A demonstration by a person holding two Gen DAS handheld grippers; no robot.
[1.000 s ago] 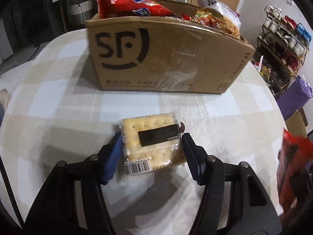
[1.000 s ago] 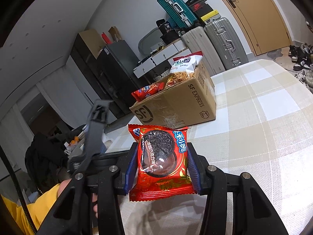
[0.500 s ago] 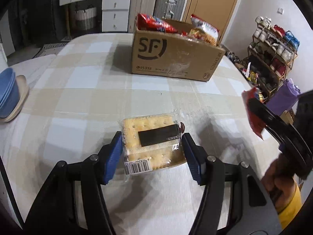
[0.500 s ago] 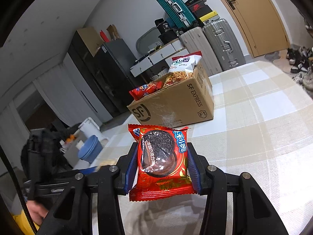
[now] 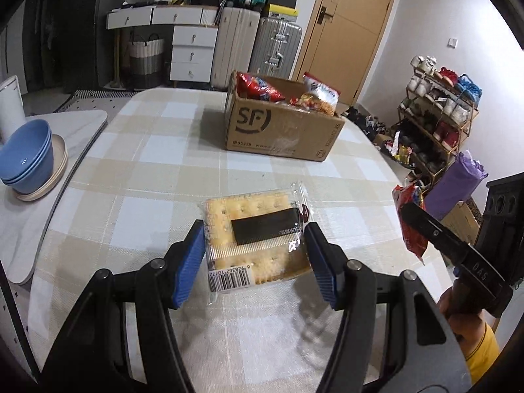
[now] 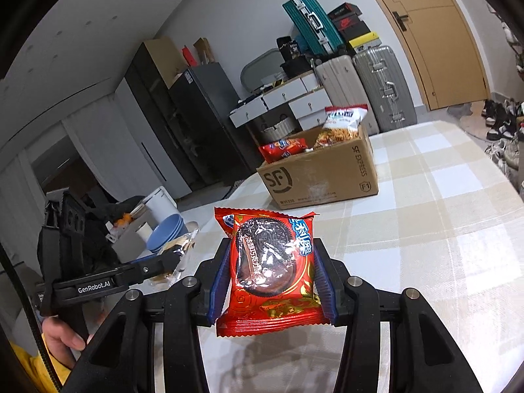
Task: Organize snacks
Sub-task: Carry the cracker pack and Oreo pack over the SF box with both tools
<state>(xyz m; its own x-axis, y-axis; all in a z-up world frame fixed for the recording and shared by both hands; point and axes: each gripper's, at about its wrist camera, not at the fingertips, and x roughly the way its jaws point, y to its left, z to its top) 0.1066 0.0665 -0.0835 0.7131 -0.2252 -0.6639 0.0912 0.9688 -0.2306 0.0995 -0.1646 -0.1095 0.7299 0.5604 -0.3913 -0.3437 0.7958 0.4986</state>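
Left wrist view, left gripper (image 5: 255, 255) clamped on clear-wrapped cracker pack (image 5: 253, 234) above checked table (image 5: 157, 163), right gripper (image 6: 271, 278) pinching red Oreo packet (image 6: 270, 271), SF cardboard box (image 5: 278, 131) of snacks farther back

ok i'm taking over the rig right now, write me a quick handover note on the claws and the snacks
Left claw: shut on a clear cracker pack, held above the checked table.
Right claw: shut on a red Oreo packet, also off the table.
SF cardboard box: at the far side of the table, open, already holding a red snack bag and a noodle snack bag.
Left to do: put both held packs into the box. No other loose snacks visible on the table.
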